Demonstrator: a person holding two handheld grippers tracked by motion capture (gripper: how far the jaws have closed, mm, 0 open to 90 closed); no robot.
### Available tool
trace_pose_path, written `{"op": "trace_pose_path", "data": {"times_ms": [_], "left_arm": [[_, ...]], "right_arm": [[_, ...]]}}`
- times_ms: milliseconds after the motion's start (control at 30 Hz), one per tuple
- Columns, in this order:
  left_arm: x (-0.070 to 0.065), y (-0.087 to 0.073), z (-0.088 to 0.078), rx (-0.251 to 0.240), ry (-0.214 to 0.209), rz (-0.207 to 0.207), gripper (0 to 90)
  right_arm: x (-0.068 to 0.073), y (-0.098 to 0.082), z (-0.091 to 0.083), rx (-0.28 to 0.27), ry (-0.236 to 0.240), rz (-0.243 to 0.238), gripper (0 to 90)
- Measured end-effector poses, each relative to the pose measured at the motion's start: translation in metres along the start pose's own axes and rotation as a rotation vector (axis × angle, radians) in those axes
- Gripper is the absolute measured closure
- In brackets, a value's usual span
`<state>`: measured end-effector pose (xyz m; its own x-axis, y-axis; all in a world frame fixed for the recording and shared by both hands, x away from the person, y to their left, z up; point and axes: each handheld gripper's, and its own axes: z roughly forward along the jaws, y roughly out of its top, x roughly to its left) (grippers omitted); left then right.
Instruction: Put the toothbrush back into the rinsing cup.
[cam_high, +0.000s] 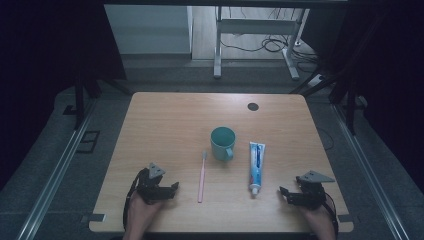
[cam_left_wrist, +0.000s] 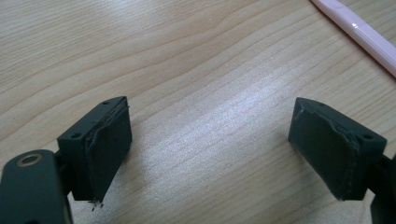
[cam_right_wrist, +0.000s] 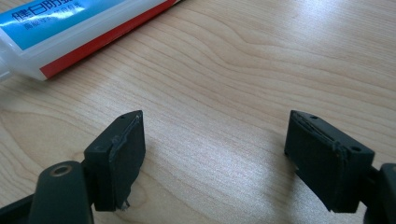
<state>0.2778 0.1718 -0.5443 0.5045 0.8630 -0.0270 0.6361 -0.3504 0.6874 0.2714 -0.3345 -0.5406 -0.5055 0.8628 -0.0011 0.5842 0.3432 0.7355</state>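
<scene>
Grippers wait at the near edge of the wooden table (cam_high: 165, 115), jaws spread wide and empty: left gripper (cam_high: 161, 187) just left of the pink toothbrush (cam_high: 202, 176), right gripper (cam_high: 300, 192) right of it, beyond the toothpaste tube (cam_high: 256, 166). A teal mug (cam_high: 223, 143) stands just beyond the toothbrush, everything seemingly laid within easy reach.

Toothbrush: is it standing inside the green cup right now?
No, the pink toothbrush lies flat on the table, left of the green cup and apart from it.
</scene>
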Motion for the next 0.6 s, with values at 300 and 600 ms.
{"op": "trace_pose_path", "data": {"times_ms": [300, 600], "left_arm": [[0.0003, 0.0003, 0.0003, 0.000, 0.000, 0.004, 13.2], [0.0004, 0.0001, 0.0000, -0.002, 0.002, -0.002, 14.3]], "right_arm": [[0.0003, 0.0003, 0.0004, 0.001, 0.000, -0.002, 19.1], [0.0006, 0.0004, 0.0006, 0.002, 0.000, -0.003, 18.7]]}}
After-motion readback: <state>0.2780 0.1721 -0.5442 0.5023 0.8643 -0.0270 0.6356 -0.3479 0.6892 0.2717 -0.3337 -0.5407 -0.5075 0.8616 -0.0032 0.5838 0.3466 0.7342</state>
